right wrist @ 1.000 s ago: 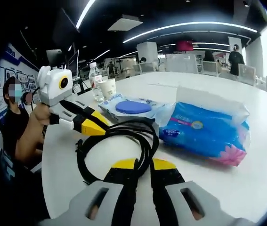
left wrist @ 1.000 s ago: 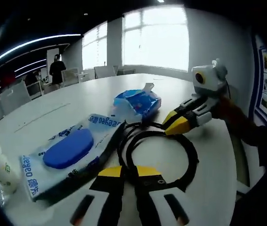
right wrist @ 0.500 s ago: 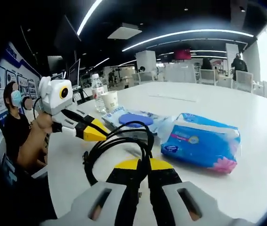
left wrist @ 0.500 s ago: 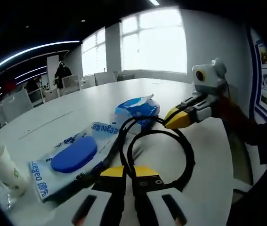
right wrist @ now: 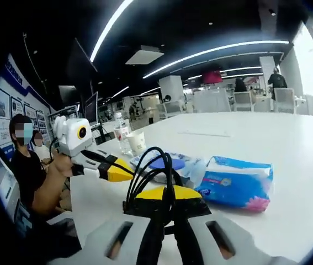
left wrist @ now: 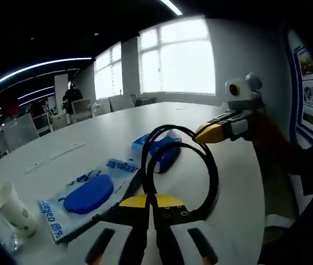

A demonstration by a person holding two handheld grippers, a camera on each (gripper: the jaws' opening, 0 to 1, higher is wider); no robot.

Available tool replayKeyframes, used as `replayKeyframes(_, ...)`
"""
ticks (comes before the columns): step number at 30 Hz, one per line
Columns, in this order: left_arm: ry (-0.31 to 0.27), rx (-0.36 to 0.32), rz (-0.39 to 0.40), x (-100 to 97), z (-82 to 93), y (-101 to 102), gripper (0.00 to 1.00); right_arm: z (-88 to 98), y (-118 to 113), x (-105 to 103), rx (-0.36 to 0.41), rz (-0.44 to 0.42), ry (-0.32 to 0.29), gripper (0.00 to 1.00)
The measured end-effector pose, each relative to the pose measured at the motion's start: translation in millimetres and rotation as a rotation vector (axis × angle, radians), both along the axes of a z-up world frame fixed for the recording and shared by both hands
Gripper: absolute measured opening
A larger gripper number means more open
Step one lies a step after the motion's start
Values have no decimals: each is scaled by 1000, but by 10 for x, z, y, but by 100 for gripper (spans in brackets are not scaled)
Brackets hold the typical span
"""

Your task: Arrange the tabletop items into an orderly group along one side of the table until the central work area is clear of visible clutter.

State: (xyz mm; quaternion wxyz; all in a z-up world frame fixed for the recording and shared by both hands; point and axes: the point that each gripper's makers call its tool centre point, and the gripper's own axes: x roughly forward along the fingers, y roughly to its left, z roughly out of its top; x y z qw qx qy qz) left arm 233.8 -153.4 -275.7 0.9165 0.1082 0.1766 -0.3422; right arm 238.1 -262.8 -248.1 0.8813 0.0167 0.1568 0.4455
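Both grippers are clamped on the same black cable [left wrist: 181,160] coil. The left gripper [left wrist: 148,201], seen in the left gripper view, has its yellow-tipped jaws pinched together with the cable strands running down between them; the loop stands up above the jaws, lifted off the table [left wrist: 90,149]. In the right gripper view the right gripper [right wrist: 166,194] is likewise pinched tight on the cable, loops rising just above its tips.

In the left gripper view the right gripper comes in from the right, its yellow tips meeting the top of the loop. In the right gripper view the left gripper enters from the left, held by a hand [right wrist: 62,165], tips touching the coil.

On the table, left gripper view:
- wipes pack [left wrist: 84,196] with a blue lid, lying flat left of the jaws, just beside the cable
- blue tissue pack [left wrist: 164,154] behind the loop, partly seen through it
- paper cup [left wrist: 15,210] upright at far left, near the table edge

Right gripper view: tissue pack to the right of the jaws, wipes pack behind the coil, paper cup and a clear bottle [right wrist: 122,138] upright further back, close together.

A person [right wrist: 29,165] sits at the left edge of the right gripper view. Windows [left wrist: 178,58] lie beyond the table.
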Motion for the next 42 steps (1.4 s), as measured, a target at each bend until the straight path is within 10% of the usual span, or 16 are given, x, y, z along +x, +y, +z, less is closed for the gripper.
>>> replayKeyframes(19,-86,-30,-46,-235,416,-63,0,421,2,-228,37,11,-86,0)
replayKeyframes(42,27,-28,-70,-133,-71,-140,0,5,-127,-59,26,-37,21,0)
